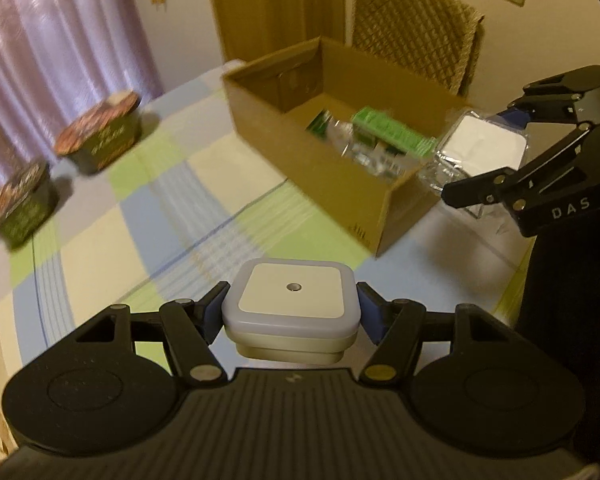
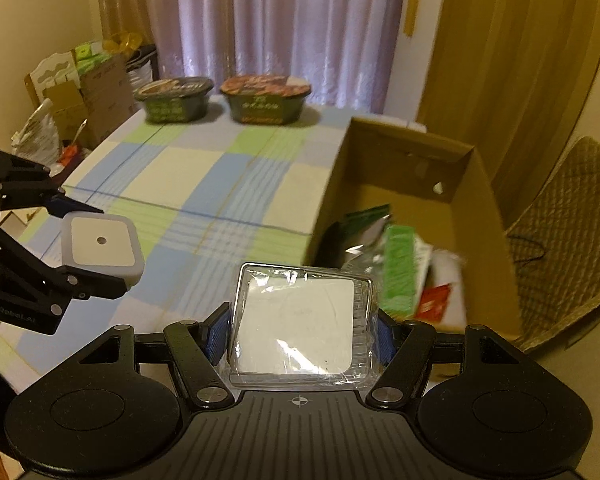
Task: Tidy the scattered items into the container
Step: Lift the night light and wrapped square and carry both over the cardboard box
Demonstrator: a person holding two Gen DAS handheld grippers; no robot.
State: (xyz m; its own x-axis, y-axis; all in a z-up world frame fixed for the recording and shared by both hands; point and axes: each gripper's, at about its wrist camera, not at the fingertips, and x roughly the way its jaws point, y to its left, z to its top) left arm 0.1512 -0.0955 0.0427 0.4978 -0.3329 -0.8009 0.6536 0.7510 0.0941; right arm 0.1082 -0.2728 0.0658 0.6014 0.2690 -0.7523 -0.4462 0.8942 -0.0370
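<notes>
- The left gripper (image 1: pixel 292 312) pinches a square white night light (image 1: pixel 291 300) between its blue pads, carried above the checked tablecloth (image 1: pixel 172 216), short of the box.
- The right gripper (image 2: pixel 300 332) is clamped on a white square item in a clear plastic pack (image 2: pixel 300 324), held at the near corner of the cardboard box (image 2: pixel 484 216), not yet over its opening.
- Inside the box lie a green carton (image 2: pixel 398 276), a foil packet and other small packs, so part of the tidying looks done.
- Two instant noodle bowls (image 2: pixel 266 98) stand on the far side of the table, well apart from the box; they appear to be what is left, after the two held items.
</notes>
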